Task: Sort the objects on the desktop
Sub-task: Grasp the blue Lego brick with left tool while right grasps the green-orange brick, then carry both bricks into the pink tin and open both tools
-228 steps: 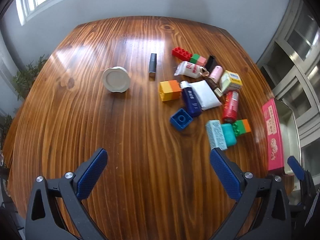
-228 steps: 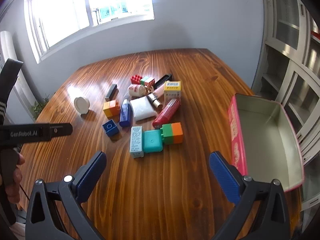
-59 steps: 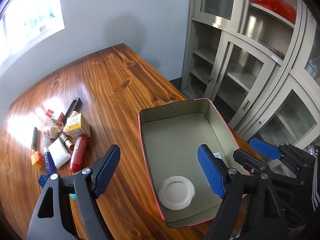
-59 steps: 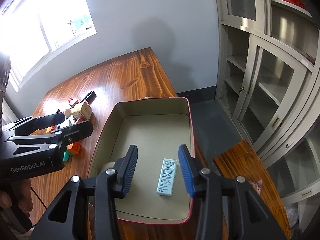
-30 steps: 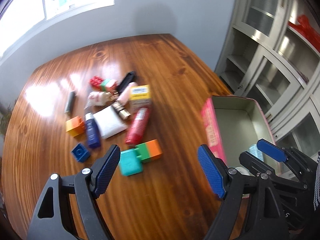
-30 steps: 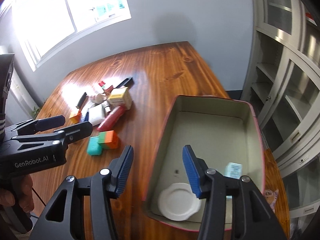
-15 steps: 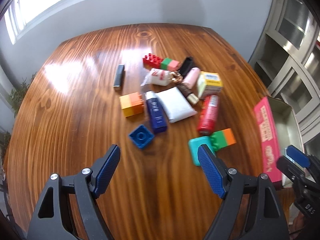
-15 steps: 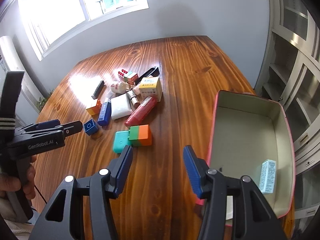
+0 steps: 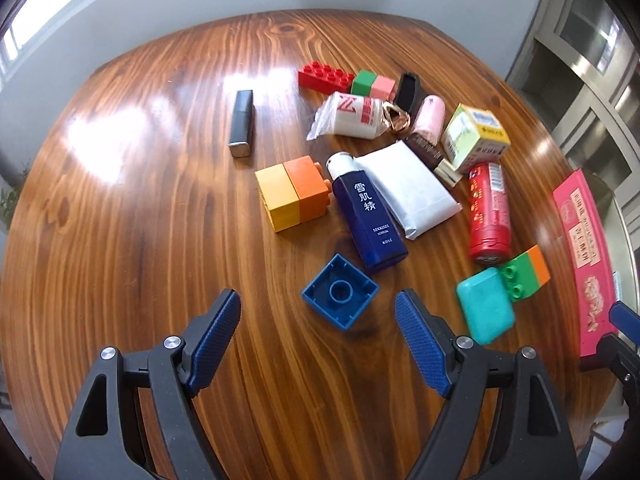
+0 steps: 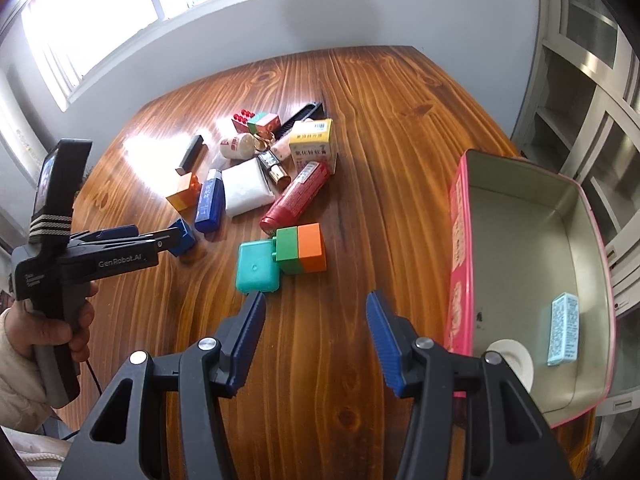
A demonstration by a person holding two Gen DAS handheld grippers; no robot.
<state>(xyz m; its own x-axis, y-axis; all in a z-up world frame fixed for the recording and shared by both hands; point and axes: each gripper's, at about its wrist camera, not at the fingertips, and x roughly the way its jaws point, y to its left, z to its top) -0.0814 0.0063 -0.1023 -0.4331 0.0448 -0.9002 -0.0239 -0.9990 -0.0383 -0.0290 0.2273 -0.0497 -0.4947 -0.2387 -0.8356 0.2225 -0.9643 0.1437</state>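
Left wrist view: the left gripper [image 9: 318,316] has swung away from the pink tin [image 9: 580,256] and dropped in close over the clutter, jaws spread wide with nothing in them. Half a second ago the whole pile sat further off; now the upside-down blue Duplo brick [image 9: 340,291] lies right between the two blue pads, not touched yet. Just beyond it are the navy Kose lotion bottle [image 9: 368,218] and the yellow-and-orange brick pair [image 9: 294,194]; the red tube [image 9: 490,210] and teal case [image 9: 485,311] are off to the right. My guess is the blue brick is the next pick.

Right wrist view: the right gripper [image 10: 316,326] hangs above bare wooden surface [image 10: 400,128], jaws partly open and empty, with the teal case [image 10: 256,266] and green-and-orange brick [image 10: 302,248] just ahead. A second ago it was over the tin; now the tin [image 10: 458,248] is off to the right, with the white round lid [image 10: 516,360] and the pale blue box [image 10: 563,329] lying inside. So two items look sorted, the rest are still on the surface, and both grippers are back for another round.
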